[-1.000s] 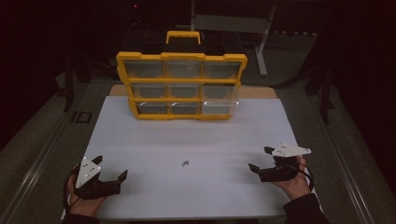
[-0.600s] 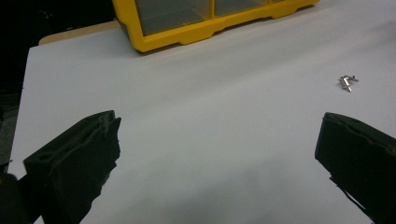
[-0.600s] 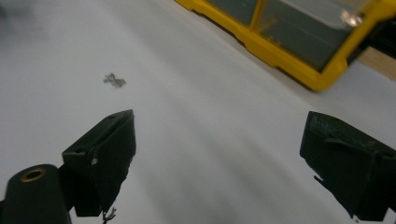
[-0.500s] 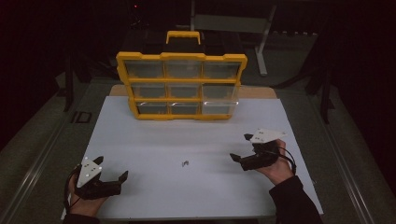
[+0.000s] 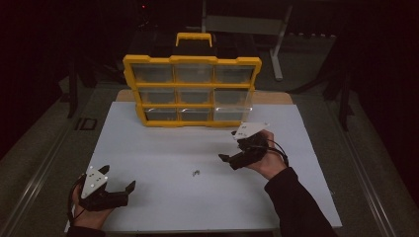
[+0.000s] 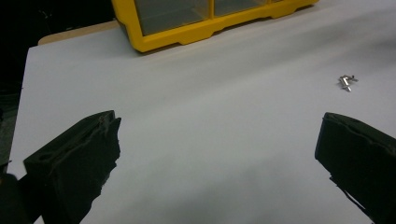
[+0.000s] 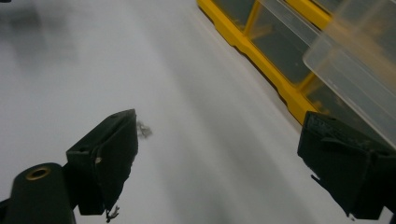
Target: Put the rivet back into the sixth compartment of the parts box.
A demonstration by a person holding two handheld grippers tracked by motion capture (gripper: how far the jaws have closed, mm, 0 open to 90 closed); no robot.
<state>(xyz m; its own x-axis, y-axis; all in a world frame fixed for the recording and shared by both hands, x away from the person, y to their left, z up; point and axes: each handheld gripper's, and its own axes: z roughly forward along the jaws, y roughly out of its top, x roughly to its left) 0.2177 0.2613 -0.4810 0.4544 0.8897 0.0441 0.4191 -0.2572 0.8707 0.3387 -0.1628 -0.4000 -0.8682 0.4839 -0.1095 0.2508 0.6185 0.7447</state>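
The small silver metal fastener lies loose on the white surface, between both claws. The right claw, jaws apart, is nearer, the fastener to its left; the left claw rests open, farther off.

The person's left hand rests low at the near left, and it holds the left gripper with the jaws wide apart and pointing to the right. The right hand is stretched forward, with the dark sleeve behind it. It holds the right gripper, tilted and pointing left, with the jaws also wide apart.
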